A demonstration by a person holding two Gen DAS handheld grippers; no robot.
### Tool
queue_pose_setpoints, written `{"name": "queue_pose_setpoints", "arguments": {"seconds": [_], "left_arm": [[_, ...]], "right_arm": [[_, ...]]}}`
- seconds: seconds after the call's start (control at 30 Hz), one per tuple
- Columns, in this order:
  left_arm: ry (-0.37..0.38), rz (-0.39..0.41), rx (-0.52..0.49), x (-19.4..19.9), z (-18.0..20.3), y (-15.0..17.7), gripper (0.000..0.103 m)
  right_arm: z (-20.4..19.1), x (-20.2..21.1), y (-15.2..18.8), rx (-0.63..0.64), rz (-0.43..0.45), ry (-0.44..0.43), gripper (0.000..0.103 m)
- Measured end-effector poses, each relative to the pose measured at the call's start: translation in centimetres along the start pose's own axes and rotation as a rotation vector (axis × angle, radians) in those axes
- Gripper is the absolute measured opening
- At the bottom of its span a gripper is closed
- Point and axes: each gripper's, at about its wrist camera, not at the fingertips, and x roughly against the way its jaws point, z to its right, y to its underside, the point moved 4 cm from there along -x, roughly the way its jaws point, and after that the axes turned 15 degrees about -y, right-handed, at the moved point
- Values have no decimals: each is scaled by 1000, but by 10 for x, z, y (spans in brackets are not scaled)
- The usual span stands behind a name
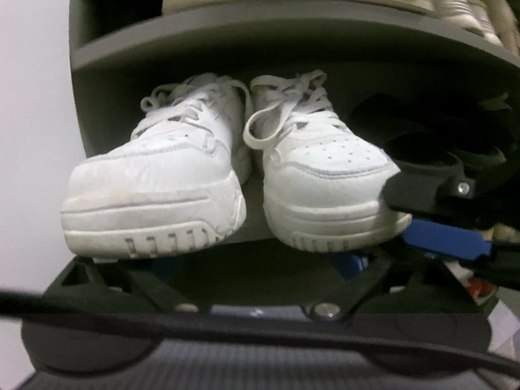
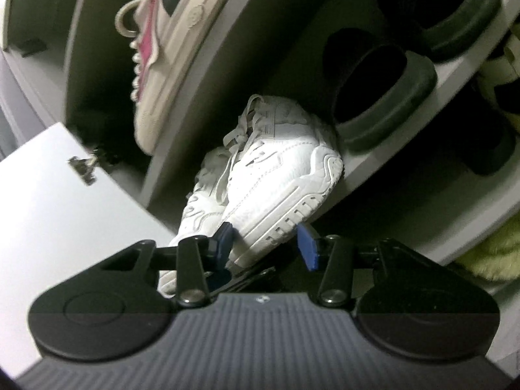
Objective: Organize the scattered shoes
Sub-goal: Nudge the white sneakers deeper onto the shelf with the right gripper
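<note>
The grey shelf (image 1: 227, 42) carries two white sneakers (image 1: 156, 175) side by side, toes outward, and apparently two black slippers (image 2: 383, 97). The right gripper (image 2: 266, 243) fingers clasp one sneaker's toe; the left fingers' state cannot be told. No writing reads.

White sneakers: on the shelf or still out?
On the shelf. Both white sneakers sit side by side on the grey shelf, toes overhanging its front edge.

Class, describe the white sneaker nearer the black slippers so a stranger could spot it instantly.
Find the grey shoe cabinet, then its shelf holding two white leather sneakers beside black slippers. Take the sneaker next to the slippers: small holes dot its toe cap, while its partner's toe is plain.
</note>
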Motion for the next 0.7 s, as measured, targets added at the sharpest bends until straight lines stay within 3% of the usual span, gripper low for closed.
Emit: {"name": "queue_pose_setpoints", "arguments": {"seconds": [0.3, 0.37, 0.5, 0.7], "left_arm": [[12, -25, 28, -24, 13, -9, 99], [58, -45, 22, -19, 16, -2, 99], [90, 11, -90, 25, 37, 29, 99], [303, 28, -266, 114, 83, 99, 100]], "right_arm": [[20, -33, -21, 28, -1, 32, 44], [19, -27, -23, 39, 26, 48, 44], [10, -12, -22, 64, 24, 52, 44], [-4, 25, -24, 80, 34, 76, 44]]}}
